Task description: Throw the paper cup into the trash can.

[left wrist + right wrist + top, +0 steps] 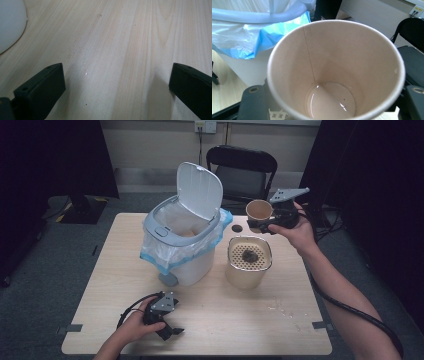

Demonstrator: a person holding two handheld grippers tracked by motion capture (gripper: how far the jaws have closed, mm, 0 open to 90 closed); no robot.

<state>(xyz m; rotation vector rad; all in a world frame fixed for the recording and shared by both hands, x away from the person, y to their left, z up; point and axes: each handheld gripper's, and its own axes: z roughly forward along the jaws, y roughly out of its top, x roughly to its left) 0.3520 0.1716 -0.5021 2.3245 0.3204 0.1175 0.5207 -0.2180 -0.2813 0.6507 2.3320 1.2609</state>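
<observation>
While the right gripper holds the paper cup in the air, notes by item:

right jaws: part-closed on the paper cup's wall, one jaw each side; the grip looks firm. Cup mouth faces the camera in the right gripper view.
cup contents: thin film of liquid and a few dark specks at the bottom. Looks nearly drained, my read.
step in hand: likely finishing the pour into the strainer pot, then dropping the cup in the bin. Judgement only.
how to do it well: keep squeeze light so the paper wall doesn't buckle. Tip slowly, rim over the strainer, not its edge.
strainer pot: below and just ahead of the right jaws; dark residue on the mesh.
bin: beside the right jaws toward the other hand, lid up, blue liner over the rim. Open mouth, easy drop.
left gripper: jaws wide open, nothing between them, resting low over bare surface.
room: free air above pot and bin. Small dark cap on the surface under the cup; avoid. Chair behind, far edge close.
</observation>
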